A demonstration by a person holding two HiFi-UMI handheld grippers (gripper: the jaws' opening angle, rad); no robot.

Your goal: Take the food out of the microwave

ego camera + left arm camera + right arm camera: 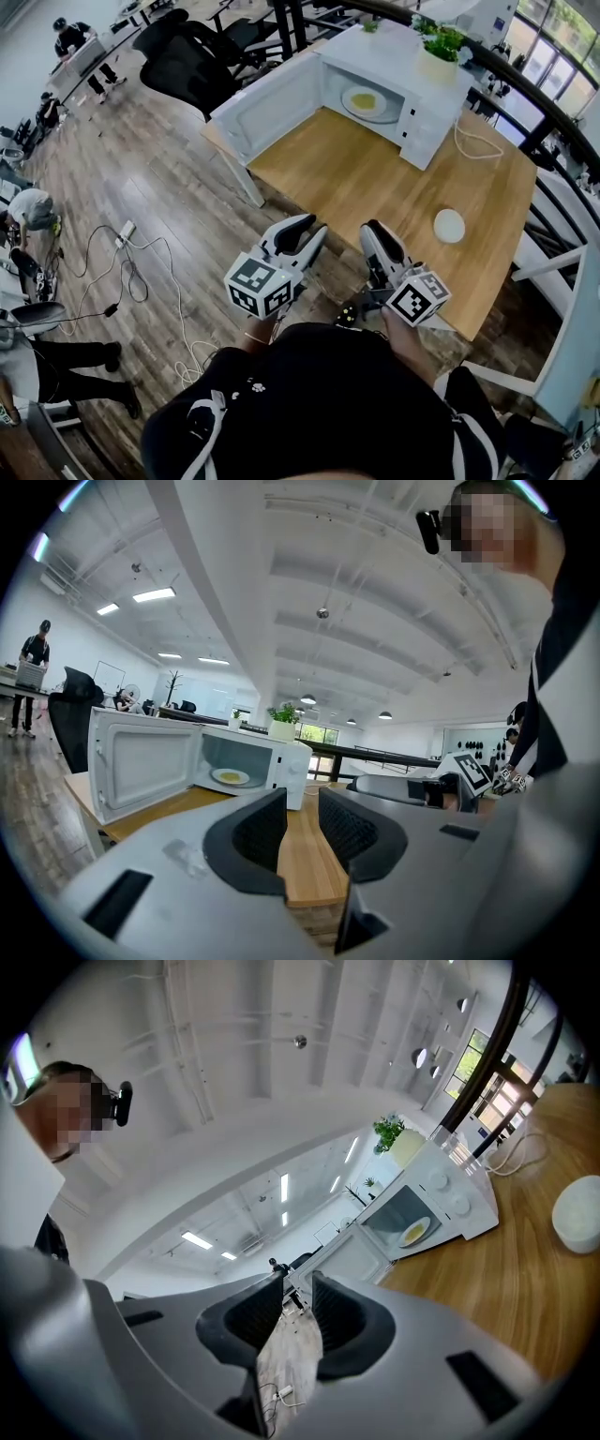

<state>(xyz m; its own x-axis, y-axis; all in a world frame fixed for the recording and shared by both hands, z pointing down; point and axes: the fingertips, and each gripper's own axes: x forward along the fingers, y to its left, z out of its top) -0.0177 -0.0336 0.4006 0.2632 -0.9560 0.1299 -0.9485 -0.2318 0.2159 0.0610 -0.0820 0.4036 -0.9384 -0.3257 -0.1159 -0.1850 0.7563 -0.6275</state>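
A white microwave [427, 89] stands at the far end of the wooden table [356, 187], its door [272, 112] swung wide to the left. Inside lies a white plate with yellow food [364, 101], also seen in the left gripper view [231, 776] and the right gripper view [413, 1233]. My left gripper [309, 232] [302, 808] and right gripper [375, 234] [298, 1288] hover side by side over the table's near edge, far short of the microwave. Both point toward it, and both stand open with nothing between the jaws.
A small round white dish [449, 226] lies on the table's right side. A potted plant [441, 45] sits on top of the microwave and a white cable [473, 141] loops beside it. Black office chairs [187, 66] stand beyond the table's left end; cables [122, 272] lie on the floor.
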